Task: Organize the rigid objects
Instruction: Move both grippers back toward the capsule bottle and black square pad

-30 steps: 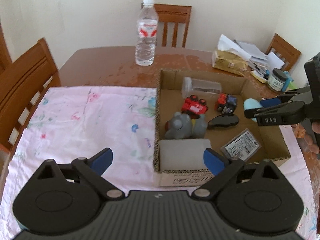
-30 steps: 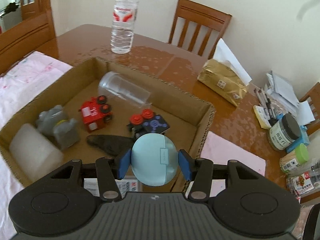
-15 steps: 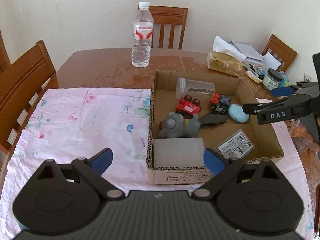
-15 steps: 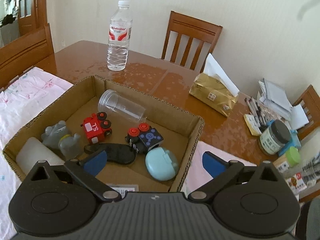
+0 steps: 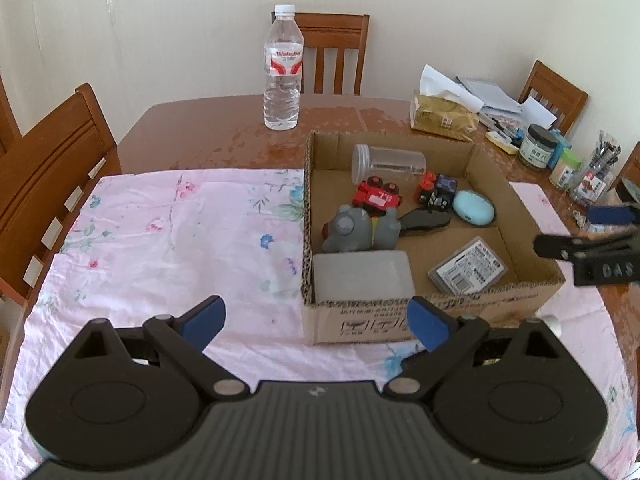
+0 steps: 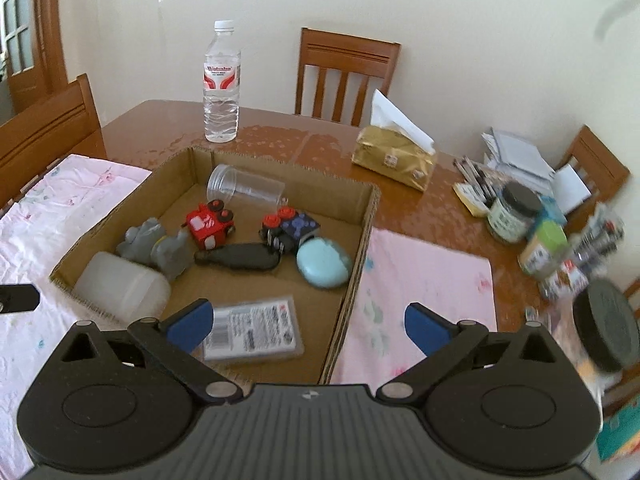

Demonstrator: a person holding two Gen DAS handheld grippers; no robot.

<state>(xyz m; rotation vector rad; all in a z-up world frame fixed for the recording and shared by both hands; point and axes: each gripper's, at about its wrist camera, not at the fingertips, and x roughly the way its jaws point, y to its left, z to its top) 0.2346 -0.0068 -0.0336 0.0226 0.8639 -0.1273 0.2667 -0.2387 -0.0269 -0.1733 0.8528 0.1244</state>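
Right tool [image 6: 306, 322] jaws wide apart, nothing between them, light-blue case [image 6: 323, 263] lying in cardboard box [image 6: 362, 236] ahead of tool, left tool [image 5: 318, 322] likewise wide, empty

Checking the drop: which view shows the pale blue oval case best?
The right wrist view: the pale blue oval case lies close and unobstructed in the cardboard box. The left wrist view shows it smaller, farther off.

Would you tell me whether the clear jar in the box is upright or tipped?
Tipped: the clear jar lies on its side against the cardboard box's far wall.
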